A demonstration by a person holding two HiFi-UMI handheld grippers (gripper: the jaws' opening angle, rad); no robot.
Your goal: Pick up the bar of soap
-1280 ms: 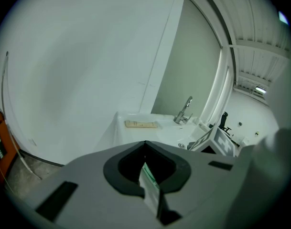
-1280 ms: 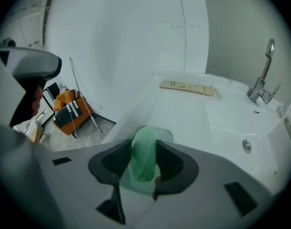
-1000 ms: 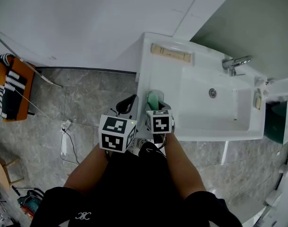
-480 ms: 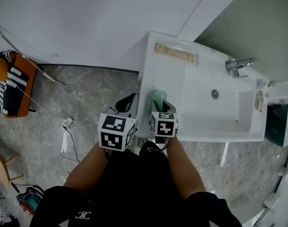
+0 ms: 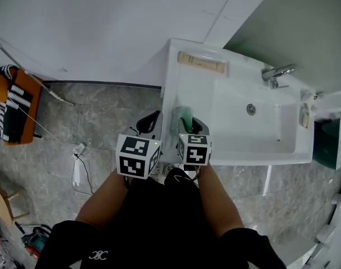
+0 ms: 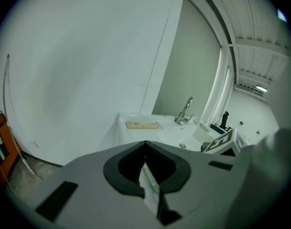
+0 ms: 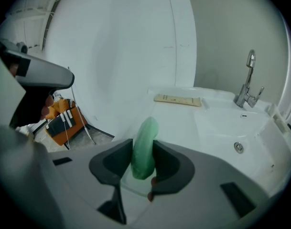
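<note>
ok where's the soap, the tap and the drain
soap [image 7: 145, 144]: right gripper view, middle of the green bar
tap [image 7: 248, 78]: right gripper view, its upright spout
drain [image 7: 238, 147]: right gripper view, its metal centre

Head view: the right gripper [image 5: 188, 125] hides the lower part of the translucent green soap bar [image 5: 185, 116]. Print on the flat beige packet [image 5: 202, 63] is illegible.

Right hand-held gripper [image 5: 187, 123], jaws just closing, grips green soap [image 5: 185, 114] above sink [image 5: 184, 83].
</note>
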